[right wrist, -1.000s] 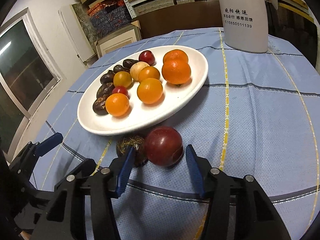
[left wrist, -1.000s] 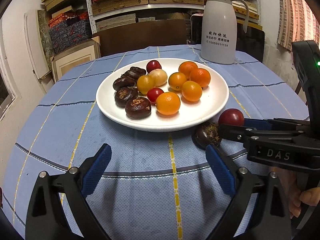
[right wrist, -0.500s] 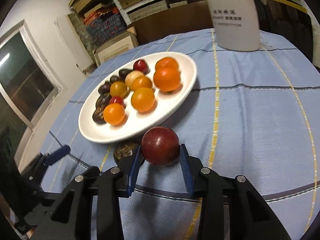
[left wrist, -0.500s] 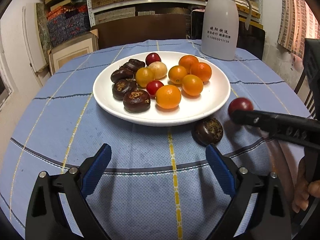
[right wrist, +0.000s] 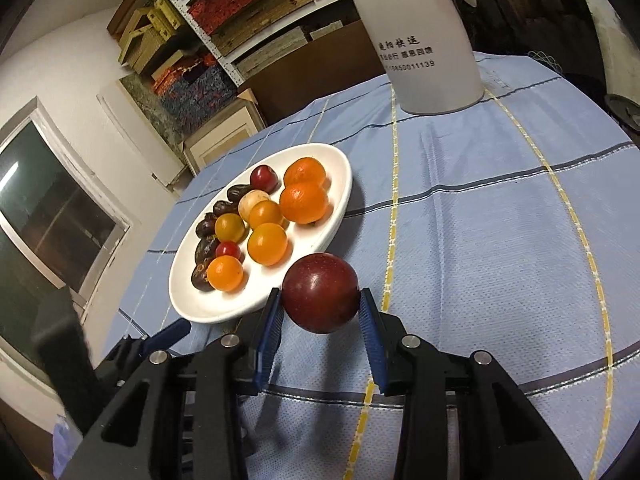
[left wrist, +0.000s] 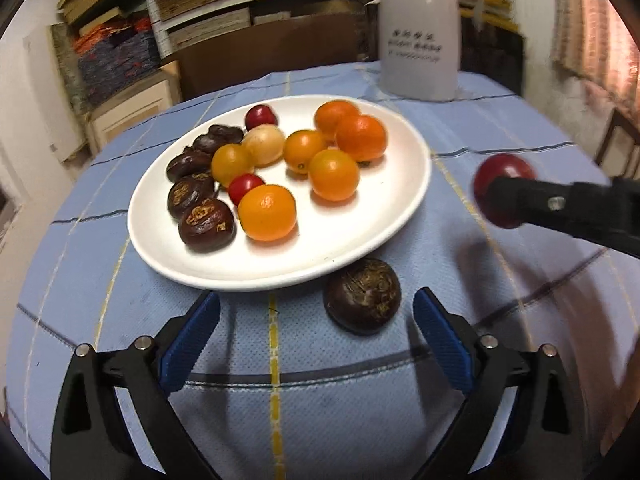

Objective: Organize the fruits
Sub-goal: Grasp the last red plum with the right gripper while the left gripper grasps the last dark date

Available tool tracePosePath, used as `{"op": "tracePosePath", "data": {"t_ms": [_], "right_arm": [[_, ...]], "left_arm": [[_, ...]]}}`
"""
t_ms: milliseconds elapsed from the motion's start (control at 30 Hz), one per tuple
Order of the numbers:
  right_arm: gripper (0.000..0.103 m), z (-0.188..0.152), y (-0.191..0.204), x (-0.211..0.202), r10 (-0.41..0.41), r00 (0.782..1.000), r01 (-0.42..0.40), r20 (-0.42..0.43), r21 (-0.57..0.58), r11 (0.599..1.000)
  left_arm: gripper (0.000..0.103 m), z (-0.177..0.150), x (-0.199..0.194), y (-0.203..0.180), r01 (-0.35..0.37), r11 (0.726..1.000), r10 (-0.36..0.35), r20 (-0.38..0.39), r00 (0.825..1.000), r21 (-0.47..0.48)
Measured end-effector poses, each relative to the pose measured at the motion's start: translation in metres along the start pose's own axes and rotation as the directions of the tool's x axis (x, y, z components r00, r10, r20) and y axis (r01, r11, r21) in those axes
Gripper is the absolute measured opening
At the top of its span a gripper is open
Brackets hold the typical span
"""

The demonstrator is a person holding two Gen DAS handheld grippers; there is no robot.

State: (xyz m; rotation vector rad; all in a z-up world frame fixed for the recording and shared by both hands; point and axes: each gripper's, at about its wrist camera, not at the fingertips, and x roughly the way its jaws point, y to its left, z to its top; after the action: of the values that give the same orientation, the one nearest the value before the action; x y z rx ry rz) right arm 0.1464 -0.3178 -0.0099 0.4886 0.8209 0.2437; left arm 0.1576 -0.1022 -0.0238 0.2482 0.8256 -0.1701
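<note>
The right claw point(right wrist: 320, 314) has closed on the red plum point(right wrist: 320, 298) and lifted it off the table point(right wrist: 500, 240), beside the plate point(right wrist: 344, 184); plating looks next; the left claw point(left wrist: 316, 320) hangs wide open, empty, near the dark fruit point(left wrist: 362, 296).

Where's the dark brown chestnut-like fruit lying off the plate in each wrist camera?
Left wrist: dark brown round fruit lies on the blue cloth, below the white plate's near rim, toward the open left gripper's right finger.
Right wrist: not visible.
Shared landmark: white thermos jug behind the plate.
</note>
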Motion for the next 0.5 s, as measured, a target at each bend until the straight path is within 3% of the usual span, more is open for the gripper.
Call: {"op": "tracePosePath", "data": {"t_ms": [167, 233, 300, 433, 500], "right_arm": [[0.039, 0.0, -0.002, 0.001, 0.008, 1.0, -0.008, -0.012, 0.017, 1.0], [0.039, 0.0, -0.001, 0.001, 0.009, 1.0, -0.009, -0.013, 0.013, 1.0], [0.039, -0.001, 0.0, 0.002, 0.008, 1.0, -0.008, -0.015, 0.009, 1.0], [0.039, -0.002, 0.001, 0.004, 0.008, 1.0, -0.008, -0.024, 0.008, 1.0], [0.039, -0.002, 0.0, 0.004, 0.007, 1.0, -0.006, -0.024, 0.01, 1.0]], "left_arm": [[0.08, 0.004, 0.015, 0.007, 0.083, 0.995, -0.085, -0.055, 0.995, -0.052], [0.078, 0.004, 0.017, 0.008, 0.082, 0.994, -0.086, -0.058, 0.995, -0.069], [0.067, 0.006, 0.019, 0.004, 0.081, 0.994, -0.086, -0.063, 0.994, -0.076], [0.062, 0.007, 0.02, -0.002, 0.056, 0.994, -0.061, -0.061, 0.996, -0.089], [0.054, 0.006, 0.018, 0.001, 0.07, 0.993, -0.075, -0.056, 0.996, -0.091]]}}
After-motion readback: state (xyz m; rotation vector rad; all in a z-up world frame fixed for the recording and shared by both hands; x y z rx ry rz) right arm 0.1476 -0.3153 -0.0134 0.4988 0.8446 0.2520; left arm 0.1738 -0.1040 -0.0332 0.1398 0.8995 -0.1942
